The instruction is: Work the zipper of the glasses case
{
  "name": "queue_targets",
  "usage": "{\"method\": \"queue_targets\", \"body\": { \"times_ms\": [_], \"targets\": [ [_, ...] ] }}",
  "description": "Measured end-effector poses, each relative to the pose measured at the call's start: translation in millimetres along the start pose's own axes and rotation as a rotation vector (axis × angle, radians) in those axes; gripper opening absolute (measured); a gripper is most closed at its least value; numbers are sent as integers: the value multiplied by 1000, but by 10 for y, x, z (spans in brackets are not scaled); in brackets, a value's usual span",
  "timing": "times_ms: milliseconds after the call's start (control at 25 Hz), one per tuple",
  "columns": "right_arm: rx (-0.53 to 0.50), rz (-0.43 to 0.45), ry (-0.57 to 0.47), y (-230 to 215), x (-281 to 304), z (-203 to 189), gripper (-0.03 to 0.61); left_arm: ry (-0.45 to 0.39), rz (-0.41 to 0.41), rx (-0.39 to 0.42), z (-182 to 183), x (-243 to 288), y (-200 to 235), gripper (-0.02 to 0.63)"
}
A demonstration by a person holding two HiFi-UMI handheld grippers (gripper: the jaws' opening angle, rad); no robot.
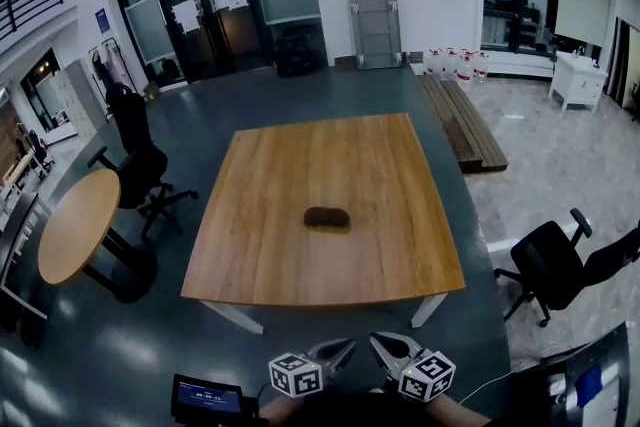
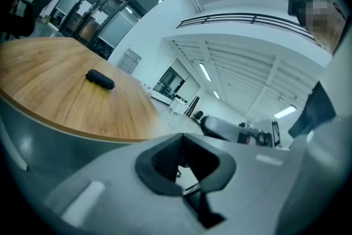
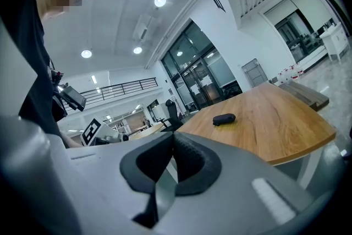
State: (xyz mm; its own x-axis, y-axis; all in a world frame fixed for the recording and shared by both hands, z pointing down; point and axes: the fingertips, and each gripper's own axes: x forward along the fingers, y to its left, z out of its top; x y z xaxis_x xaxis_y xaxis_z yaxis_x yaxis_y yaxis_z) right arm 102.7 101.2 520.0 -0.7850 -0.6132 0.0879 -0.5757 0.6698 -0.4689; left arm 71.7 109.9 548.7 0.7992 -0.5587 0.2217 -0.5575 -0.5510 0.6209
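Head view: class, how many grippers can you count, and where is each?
2. The left gripper sits at the bottom edge, left of centre; the right gripper is beside it. Both are shut, short of the table, away from the glasses case. None seems hidden.

- Square table (image 1: 270, 260): wooden top with plain lengthwise grain, smooth, with a soft satin sheen; legs (image 1: 236, 317) painted white.
- Glasses case (image 1: 327, 217): dark and matt, with no shine; its fabric cannot be told.
- Left gripper (image 2: 184, 165) and right gripper (image 3: 171, 165): matt grey plastic shells, with black ribbed pads (image 3: 192, 165) that look rubbery.
- Floor (image 1: 120, 345): dark, glossy and reflective.
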Motion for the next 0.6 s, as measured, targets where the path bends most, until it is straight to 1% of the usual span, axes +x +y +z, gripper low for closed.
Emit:
{"method": "queue_targets", "body": {
  "times_ms": [160,600],
  "targets": [
    [2,3,-3,30,-2,22,6,4,2,-18,-13,-8,10,3],
    [-3,18,0,51,7,37,6,-10,-29,-4,15,-9,-76,3]
  ]
}}
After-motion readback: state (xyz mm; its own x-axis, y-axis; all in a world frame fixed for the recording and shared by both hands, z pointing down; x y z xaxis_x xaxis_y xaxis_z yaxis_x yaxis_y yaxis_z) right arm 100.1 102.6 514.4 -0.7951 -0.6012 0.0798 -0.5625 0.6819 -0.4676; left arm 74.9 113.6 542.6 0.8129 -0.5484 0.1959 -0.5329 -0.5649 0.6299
